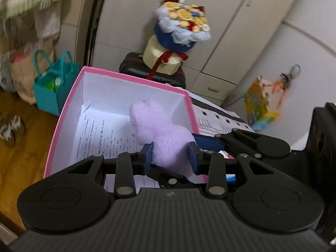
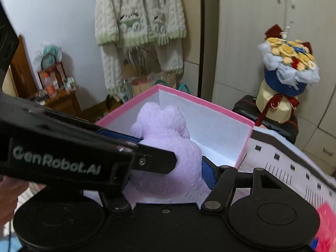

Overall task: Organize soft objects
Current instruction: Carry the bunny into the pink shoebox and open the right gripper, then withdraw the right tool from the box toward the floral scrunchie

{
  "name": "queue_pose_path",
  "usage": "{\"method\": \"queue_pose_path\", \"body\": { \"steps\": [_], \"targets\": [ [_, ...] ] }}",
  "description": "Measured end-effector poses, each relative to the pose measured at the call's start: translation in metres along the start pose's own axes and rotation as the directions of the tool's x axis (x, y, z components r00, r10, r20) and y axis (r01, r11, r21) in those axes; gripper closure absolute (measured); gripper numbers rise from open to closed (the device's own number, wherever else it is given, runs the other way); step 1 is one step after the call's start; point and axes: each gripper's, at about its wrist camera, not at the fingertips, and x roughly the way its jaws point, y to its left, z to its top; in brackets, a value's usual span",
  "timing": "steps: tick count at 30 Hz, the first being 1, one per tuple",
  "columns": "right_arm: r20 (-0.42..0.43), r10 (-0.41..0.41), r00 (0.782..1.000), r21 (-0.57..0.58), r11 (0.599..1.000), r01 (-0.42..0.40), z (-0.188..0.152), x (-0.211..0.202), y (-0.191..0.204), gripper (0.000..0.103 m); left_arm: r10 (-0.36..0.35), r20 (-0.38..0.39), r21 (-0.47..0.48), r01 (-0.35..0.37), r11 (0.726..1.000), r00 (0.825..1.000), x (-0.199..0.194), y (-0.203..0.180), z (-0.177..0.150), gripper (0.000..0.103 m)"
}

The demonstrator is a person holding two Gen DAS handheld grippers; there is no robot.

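Both your left tool (image 1: 170,157) and right tool (image 2: 168,157) clamp the purple plush (image 1: 161,134) over the pink box (image 1: 63,113); releasing it inside remains

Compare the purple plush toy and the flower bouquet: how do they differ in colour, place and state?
The purple plush toy is one pale lilac colour; the flower bouquet mixes yellow, blue, white and red. The plush toy is over the open pink box; the bouquet stands on a cream round box further back. The plush toy is gripped by both tongs; the bouquet is untouched. Both look soft.
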Motion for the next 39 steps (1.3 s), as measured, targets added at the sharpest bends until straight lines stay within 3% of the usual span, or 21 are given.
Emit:
{"method": "queue_pose_path", "body": {
  "steps": [7, 12, 21, 22, 26, 29, 39],
  "targets": [
    [-0.101, 0.001, 0.995, -0.195, 0.981, -0.021, 0.015, 0.042, -0.006, 0.032, -0.005, -0.051, -0.146, -0.003, 0.989, 0.999, 0.039, 0.031, 0.012, 0.069],
    [-0.174, -0.015, 0.985, -0.252, 0.967, -0.03, 0.015, 0.059, -0.006, 0.032, -0.008, -0.116, -0.198, -0.015, 0.98, 0.993, 0.064, 0.04, 0.015, 0.068],
    [-0.19, -0.085, 0.978, -0.313, 0.949, 0.022, 0.011, 0.064, 0.002, 0.031, -0.031, -0.136, -0.246, -0.004, 0.969, 0.99, 0.079, 0.044, 0.016, 0.067],
    [-0.191, -0.086, 0.978, -0.305, 0.952, 0.024, 0.011, 0.065, 0.002, 0.031, -0.026, -0.137, -0.253, -0.01, 0.967, 0.99, 0.08, 0.044, 0.016, 0.063],
    [-0.182, -0.09, 0.979, -0.285, 0.958, 0.035, 0.007, 0.058, 0.005, 0.028, 0.028, -0.14, -0.183, -0.054, 0.982, 0.99, 0.077, 0.037, 0.013, 0.049],
    [-0.16, -0.072, 0.985, -0.256, 0.966, 0.029, 0.002, 0.039, 0.007, 0.028, 0.052, -0.117, -0.11, -0.065, 0.992, 0.992, 0.065, 0.031, 0.009, 0.044],
    [-0.101, -0.006, 0.995, -0.097, 0.995, -0.004, -0.015, -0.042, 0.013, 0.028, 0.069, -0.038, 0.087, -0.065, 0.994, 0.997, -0.011, 0.005, -0.004, 0.041]
  ]
}}
